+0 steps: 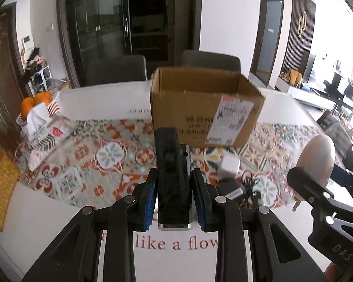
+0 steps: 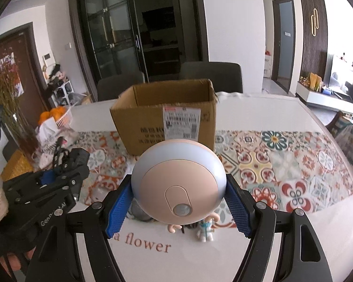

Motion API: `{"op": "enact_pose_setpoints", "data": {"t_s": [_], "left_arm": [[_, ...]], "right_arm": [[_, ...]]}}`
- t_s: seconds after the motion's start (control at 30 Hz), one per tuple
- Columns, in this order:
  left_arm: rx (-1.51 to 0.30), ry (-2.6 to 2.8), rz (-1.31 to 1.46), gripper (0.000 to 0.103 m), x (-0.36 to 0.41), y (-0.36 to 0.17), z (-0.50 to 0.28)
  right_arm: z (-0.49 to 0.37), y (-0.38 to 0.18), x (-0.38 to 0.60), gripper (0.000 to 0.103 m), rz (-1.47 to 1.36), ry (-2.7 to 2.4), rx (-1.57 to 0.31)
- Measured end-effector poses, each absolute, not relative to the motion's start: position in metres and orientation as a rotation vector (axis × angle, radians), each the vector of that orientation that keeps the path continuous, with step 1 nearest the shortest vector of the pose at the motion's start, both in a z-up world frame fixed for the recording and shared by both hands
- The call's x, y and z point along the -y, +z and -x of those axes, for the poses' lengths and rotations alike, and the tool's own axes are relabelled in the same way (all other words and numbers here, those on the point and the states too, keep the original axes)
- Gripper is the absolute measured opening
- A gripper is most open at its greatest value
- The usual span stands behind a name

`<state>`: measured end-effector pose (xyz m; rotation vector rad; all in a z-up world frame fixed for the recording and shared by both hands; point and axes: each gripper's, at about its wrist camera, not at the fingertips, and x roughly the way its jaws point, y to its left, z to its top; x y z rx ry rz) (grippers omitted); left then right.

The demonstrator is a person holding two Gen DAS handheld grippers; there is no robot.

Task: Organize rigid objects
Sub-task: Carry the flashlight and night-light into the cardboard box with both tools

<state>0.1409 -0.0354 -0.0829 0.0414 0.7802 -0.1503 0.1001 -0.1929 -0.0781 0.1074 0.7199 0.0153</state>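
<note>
1. Nearest the left wrist camera is the left gripper (image 1: 174,188); its two blue-padded jaws are clamped on one black device (image 1: 170,164) with a silver edge, held lengthwise along the fingers above the table.
2. Nearest the right wrist camera is the right gripper (image 2: 178,199); its jaws are pressed against both sides of one round pink lamp (image 2: 178,181) with a pale blue rim and a small sensor at 6 o'clock on its face.
3. One open cardboard box (image 1: 204,108) with a shipping label stands upright at 12 o'clock beyond both grippers, on the far edge of the patterned runner (image 2: 282,164).
4. In the left view, at 3 o'clock of the black device, lie one white cube charger (image 1: 228,165) and one black adapter (image 1: 234,189) with a tangled cord; they are near each other on the runner.
5. Below the lamp in the right view stand one small white figurine (image 2: 206,231) and one pink hook-shaped piece (image 2: 174,228), just beside each other.
6. One white basket (image 1: 53,104) holding about three oranges (image 1: 35,101) sits at 10 o'clock, with one tissue pack (image 1: 35,117) near it.
7. The white table (image 2: 258,108) carries red lettering; two grey chairs (image 1: 116,70) stand behind it at 12 o'clock.
8. The room has dark glass-door cabinets (image 2: 113,40) and white walls.
</note>
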Motion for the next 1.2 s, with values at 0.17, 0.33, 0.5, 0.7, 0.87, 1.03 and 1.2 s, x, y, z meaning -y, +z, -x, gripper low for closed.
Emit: {"op": "enact_pose_setpoints", "data": {"t_s": [0.17,0.33,0.5,0.7,0.87,1.03,1.2], "left_arm": [[-0.741,-0.152,-0.018,0.029,0.032,-0.060,-0.147],[-0.717,-0.169,-0.003,0.029,0.031,-0.045,-0.157],[-0.695,-0.187,0.005,0.029,0.031,-0.032,-0.175],[-0.664,-0.191,0.004,0.029,0.033,-0.015,-0.198],[-0.653,-0.213,-0.003,0.029,0.038,-0.003,-0.221],[-0.691,-0.250,0.004,0.029,0.045,0.001,-0.251],[-0.751,-0.274,-0.007,0.029,0.054,-0.002,-0.286]], "right_arm": [[-0.110,-0.062,0.192,0.075,-0.091,0.010,-0.697],[-0.122,-0.048,0.194,0.075,-0.088,0.019,-0.666],[-0.140,-0.033,0.195,0.075,-0.091,0.039,-0.644],[-0.171,-0.021,0.201,0.075,-0.126,0.075,-0.649],[-0.195,-0.013,0.207,0.075,-0.135,0.087,-0.645],[-0.227,-0.006,0.209,0.075,-0.122,0.091,-0.666],[-0.260,-0.006,0.209,0.075,-0.112,0.103,-0.715]]}}
